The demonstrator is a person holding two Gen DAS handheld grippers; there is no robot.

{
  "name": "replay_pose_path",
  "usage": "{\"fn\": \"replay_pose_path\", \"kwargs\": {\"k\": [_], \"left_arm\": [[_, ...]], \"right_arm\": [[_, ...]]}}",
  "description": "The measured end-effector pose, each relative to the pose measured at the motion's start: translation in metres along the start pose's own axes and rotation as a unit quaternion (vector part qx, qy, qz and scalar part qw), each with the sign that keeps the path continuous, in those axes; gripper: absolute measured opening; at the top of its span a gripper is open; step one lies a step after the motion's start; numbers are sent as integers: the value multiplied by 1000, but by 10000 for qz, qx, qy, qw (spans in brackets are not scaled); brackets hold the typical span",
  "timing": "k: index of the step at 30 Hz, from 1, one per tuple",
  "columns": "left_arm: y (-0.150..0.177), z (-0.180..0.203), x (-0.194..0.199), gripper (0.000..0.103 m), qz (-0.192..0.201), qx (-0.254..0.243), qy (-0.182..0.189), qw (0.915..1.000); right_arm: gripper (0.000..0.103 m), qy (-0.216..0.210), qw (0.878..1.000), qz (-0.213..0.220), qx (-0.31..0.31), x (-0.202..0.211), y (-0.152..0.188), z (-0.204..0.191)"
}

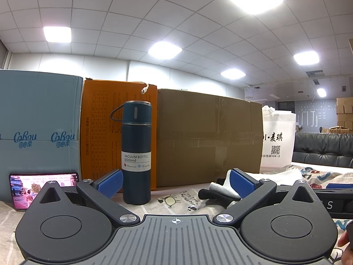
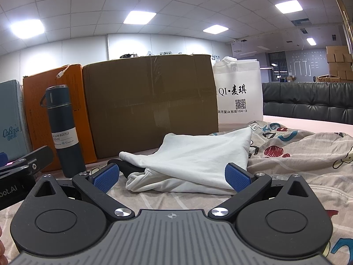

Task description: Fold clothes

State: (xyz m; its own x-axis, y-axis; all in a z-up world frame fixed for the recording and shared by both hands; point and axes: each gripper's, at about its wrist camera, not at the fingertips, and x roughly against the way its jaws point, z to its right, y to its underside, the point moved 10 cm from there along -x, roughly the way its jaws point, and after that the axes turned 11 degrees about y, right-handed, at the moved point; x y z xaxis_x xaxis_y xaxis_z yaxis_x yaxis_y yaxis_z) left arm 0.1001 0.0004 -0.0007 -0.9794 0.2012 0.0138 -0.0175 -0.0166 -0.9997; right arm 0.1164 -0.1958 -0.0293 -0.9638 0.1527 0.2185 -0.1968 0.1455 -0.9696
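Note:
A white garment (image 2: 194,159) lies crumpled on the patterned sheet (image 2: 297,154), with a black piece of cloth (image 2: 123,165) under its left edge. My right gripper (image 2: 172,176) is open, low over the sheet, with the garment just ahead between its blue pads (image 2: 106,176). My left gripper (image 1: 175,182) is open and empty, to the left of the garment; white and black cloth (image 1: 217,191) shows by its right finger. The left gripper's body (image 2: 19,172) shows at the left edge of the right wrist view.
A dark blue vacuum bottle (image 1: 136,152) stands on the sheet just ahead of the left gripper. Behind are a light blue box (image 1: 37,119), an orange box (image 1: 99,128), a brown carton (image 1: 207,137) and a white bag (image 1: 278,137). A lit phone (image 1: 28,190) leans at the left. A black sofa (image 2: 308,101) stands behind.

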Motion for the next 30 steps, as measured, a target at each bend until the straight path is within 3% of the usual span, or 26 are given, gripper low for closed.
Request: {"fn": "replay_pose_path", "kwargs": {"k": [8, 21, 30], "left_arm": [[-5, -2, 4, 103, 106, 120, 48, 9999], [-28, 16, 23, 103, 220, -250, 214, 9992], [-28, 11, 53, 103, -83, -287, 114, 9995]], "right_arm": [[103, 69, 9998, 136, -100, 10, -11, 4], [103, 68, 9983, 439, -380, 66, -40, 19], [103, -162, 9961, 861, -49, 110, -59, 14]]}}
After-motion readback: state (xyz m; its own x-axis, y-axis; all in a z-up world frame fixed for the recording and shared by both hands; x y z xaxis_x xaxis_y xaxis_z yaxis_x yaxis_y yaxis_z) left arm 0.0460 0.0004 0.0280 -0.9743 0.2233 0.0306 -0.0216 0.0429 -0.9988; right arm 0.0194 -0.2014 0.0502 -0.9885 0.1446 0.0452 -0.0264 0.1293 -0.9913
